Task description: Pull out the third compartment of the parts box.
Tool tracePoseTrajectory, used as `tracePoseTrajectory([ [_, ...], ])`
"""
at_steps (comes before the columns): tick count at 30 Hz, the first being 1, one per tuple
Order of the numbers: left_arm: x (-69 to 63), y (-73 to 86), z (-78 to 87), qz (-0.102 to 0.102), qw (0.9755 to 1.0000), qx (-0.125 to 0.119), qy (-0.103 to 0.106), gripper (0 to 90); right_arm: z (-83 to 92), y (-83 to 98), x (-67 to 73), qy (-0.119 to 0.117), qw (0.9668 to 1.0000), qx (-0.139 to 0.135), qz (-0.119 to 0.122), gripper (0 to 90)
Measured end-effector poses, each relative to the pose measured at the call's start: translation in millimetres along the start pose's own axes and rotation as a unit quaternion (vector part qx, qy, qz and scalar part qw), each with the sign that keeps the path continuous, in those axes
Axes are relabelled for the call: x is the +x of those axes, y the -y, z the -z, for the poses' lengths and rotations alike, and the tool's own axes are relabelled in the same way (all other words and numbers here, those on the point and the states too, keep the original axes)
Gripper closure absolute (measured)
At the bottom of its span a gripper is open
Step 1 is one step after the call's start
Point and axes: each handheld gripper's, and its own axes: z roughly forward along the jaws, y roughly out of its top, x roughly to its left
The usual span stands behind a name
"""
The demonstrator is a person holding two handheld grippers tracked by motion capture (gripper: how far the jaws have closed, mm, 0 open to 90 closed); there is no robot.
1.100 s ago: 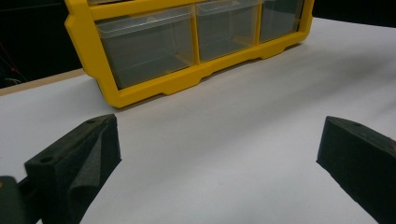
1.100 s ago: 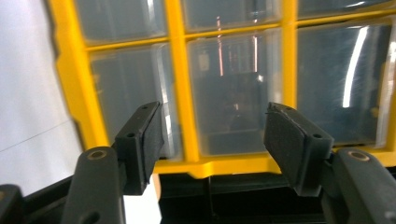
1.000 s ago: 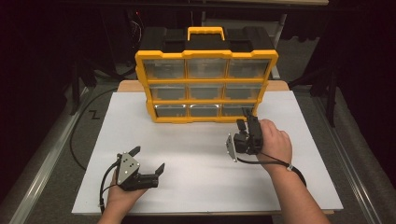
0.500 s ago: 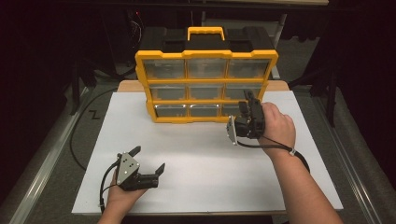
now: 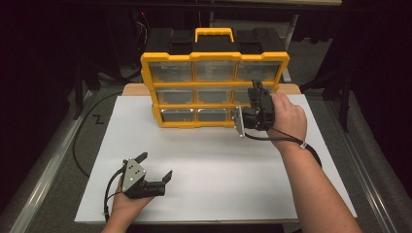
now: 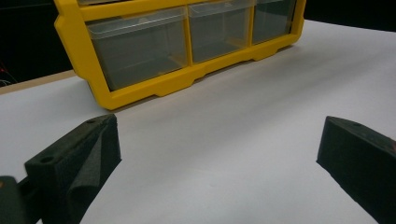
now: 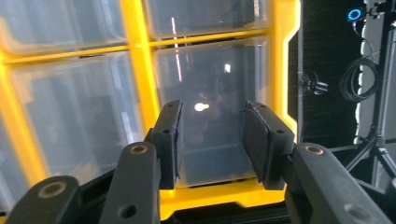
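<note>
Resting near the front left corner of the worktop (image 5: 214, 160), your left hand-held gripper (image 5: 154, 169) sits with jaws spread wide and empty, kept clear as a standby. The yellow drawer organizer (image 5: 214, 58) stands upright at the rear edge, fronts toward you for access. Your right hand-held gripper (image 7: 210, 135), jaws partly open and holding nothing, faces the right-column drawer (image 7: 210, 74), probably lined up to pull it.

Each hand-held gripper, left (image 5: 154, 174) and right (image 5: 256, 94), is black with blocky padded jaws, round screw holes, a grey three-cornered plate and a trailing black cable; both forearms are bare.
</note>
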Motion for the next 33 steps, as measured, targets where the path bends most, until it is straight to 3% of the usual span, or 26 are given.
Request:
tracePoseTrajectory([
  [6,0.3,-0.2,0.3,0.001,1.0000,-0.003,-0.001,0.4,-12.7,-1.5,-15.1,0.011,0.9999,0.005,0.008,65.8],
  [15,0.9,-0.4,1.4,0.003,1.0000,-0.005,0.000,0.4,-24.7,-1.8,-25.2,0.026,0.9995,0.012,0.012,71.6],
  [33,1.6,0.0,2.2,0.006,1.0000,-0.005,-0.003,0.5,-39.8,7.9,-25.1,0.035,0.9987,0.028,0.027,81.1],
])
